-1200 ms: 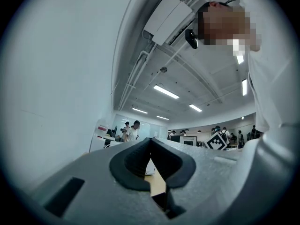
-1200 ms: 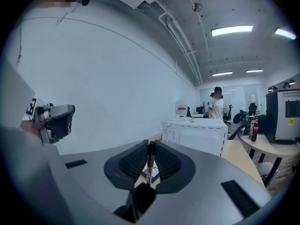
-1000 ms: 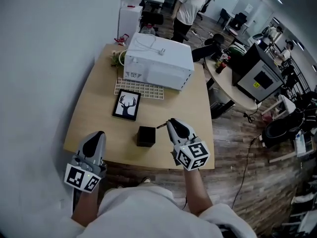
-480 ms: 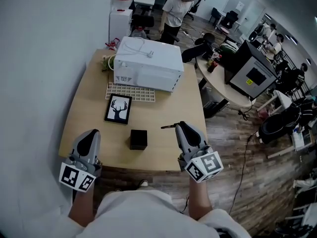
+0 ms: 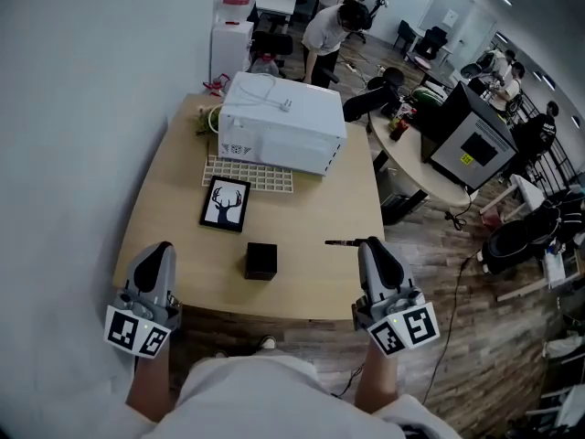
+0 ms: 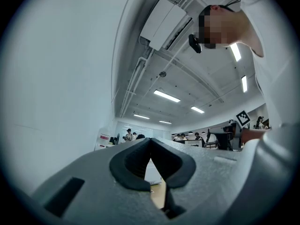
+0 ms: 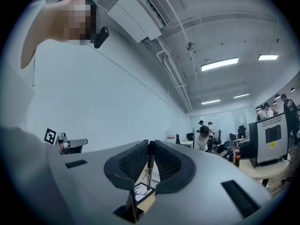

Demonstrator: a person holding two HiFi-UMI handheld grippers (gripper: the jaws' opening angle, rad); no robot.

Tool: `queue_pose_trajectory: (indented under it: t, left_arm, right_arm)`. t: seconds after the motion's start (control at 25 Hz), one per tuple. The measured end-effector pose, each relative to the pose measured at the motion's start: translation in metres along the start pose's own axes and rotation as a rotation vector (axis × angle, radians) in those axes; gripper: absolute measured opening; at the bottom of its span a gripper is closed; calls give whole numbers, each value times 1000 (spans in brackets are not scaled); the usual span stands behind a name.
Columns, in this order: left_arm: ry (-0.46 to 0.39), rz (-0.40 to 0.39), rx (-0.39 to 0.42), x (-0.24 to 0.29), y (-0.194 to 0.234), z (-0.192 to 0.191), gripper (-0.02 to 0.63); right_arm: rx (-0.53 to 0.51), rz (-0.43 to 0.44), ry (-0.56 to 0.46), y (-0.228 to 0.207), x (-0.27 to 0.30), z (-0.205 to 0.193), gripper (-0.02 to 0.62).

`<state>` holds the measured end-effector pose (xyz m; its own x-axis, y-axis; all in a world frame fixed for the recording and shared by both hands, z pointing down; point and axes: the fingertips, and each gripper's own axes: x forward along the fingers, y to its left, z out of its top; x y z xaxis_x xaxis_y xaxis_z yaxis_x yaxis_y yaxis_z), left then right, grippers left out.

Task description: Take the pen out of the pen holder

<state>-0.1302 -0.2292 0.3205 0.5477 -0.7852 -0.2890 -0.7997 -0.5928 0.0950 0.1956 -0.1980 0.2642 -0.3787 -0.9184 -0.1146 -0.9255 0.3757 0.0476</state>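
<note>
Desk surfaces: mostly matt, very little shine.
The table (image 5: pixel 174 199) top reads as pale wood, smooth and matt. The floor (image 5: pixel 430 273) beside it is darker wood plank with a slight sheen. The pen holder (image 5: pixel 260 261) is a matt black cube, and I can't tell what it is made of. The pen (image 7: pixel 149 168) looks like dark, smooth plastic with a faint gloss. The shells of my left gripper (image 5: pixel 163 247) and right gripper (image 5: pixel 366 243) are grey matt plastic. The right pads (image 7: pixel 133 162) are black, finely ribbed and rubber-like, while the left pads (image 6: pixel 129 161) look smoother. The white box (image 5: pixel 283 122) is hard, smooth and low-gloss. The grid mat (image 5: pixel 251 172) is a cream, plastic-looking lattice.
</note>
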Motion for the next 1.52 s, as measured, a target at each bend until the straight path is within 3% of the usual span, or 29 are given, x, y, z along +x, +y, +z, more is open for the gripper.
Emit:
queue_pose_trajectory:
  t: [0.64, 0.88, 1.52]
  left_arm:
    - [25, 89, -28, -38, 18, 1, 14]
    - [17, 84, -14, -43, 19, 9, 14]
    - [5, 71, -10, -45, 20, 12, 14]
  right_arm:
    - [49, -70, 29, 6, -39, -18, 43]
    - [52, -100, 50, 7, -45, -28, 43]
    - [53, -24, 52, 33, -20, -34, 41]
